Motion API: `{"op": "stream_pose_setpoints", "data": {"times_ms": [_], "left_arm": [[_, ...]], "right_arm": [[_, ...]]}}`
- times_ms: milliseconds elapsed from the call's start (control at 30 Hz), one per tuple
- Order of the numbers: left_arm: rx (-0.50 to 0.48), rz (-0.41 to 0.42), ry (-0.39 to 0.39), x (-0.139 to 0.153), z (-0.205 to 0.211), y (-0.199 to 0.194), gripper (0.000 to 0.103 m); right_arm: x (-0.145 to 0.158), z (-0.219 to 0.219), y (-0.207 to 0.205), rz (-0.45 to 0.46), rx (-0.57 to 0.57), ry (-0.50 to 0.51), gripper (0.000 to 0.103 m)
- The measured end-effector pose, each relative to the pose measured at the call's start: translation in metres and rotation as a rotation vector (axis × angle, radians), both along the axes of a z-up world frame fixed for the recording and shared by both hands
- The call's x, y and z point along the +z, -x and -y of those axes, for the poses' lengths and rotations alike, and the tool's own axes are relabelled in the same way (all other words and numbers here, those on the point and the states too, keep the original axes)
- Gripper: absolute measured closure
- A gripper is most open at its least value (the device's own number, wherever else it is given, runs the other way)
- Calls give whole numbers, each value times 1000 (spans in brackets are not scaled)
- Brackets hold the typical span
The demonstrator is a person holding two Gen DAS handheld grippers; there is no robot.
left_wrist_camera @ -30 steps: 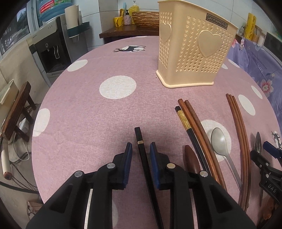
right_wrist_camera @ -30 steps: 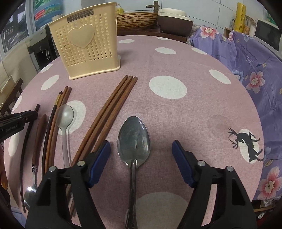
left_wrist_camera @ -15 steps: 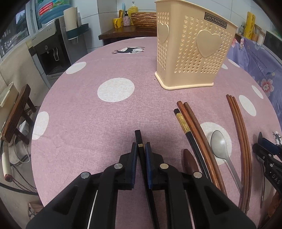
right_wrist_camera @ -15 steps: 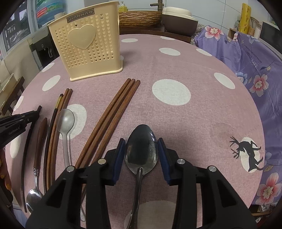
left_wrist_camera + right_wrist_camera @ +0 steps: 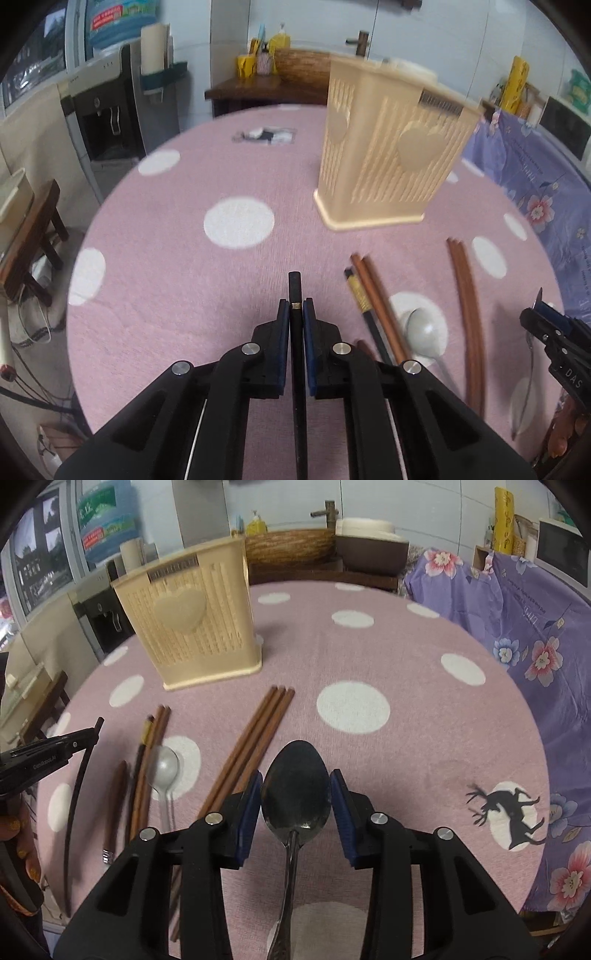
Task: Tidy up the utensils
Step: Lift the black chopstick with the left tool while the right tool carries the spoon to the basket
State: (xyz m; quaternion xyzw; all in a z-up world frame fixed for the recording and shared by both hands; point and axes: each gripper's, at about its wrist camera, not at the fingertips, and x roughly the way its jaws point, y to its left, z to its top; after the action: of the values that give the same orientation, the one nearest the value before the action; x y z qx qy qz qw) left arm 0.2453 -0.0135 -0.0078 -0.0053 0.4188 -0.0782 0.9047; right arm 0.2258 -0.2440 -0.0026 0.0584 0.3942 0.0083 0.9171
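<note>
My left gripper is shut on a black chopstick and holds it above the pink dotted tablecloth. My right gripper is shut on the bowl of a large metal spoon, also raised. The beige utensil basket with heart cutouts stands ahead, right of centre; it also shows in the right wrist view. On the cloth lie brown chopsticks, a brown pair with a black gold-banded chopstick, a small silver spoon and a brown-handled utensil.
A water dispenser and a wooden stool stand left of the round table. A purple floral cloth covers furniture at the right. A wooden cabinet with bottles and a woven basket sits behind the table.
Both grippers closed, the left on the black chopstick and the right on the large spoon, and both have lifted off the cloth. The views tilted up and blurred.
</note>
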Motion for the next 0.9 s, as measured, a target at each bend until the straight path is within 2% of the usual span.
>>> {"op": "stream_pose_setpoints", "data": {"times_ms": [167,300,567,900], "left_arm": [[-26,139,65,58,-6,21,94],[-34,228,73,88,-9,34,94],[-24,297,98,109,-15,40,94],[-28,328,122,118,-21,40,94]], "right_arm": [[34,6,14,73,24,-44,65],[55,9,21,120,39,-51,65],[66,8,24,159,61,-47,65],[71,3,18,188,113,-55,65]]}}
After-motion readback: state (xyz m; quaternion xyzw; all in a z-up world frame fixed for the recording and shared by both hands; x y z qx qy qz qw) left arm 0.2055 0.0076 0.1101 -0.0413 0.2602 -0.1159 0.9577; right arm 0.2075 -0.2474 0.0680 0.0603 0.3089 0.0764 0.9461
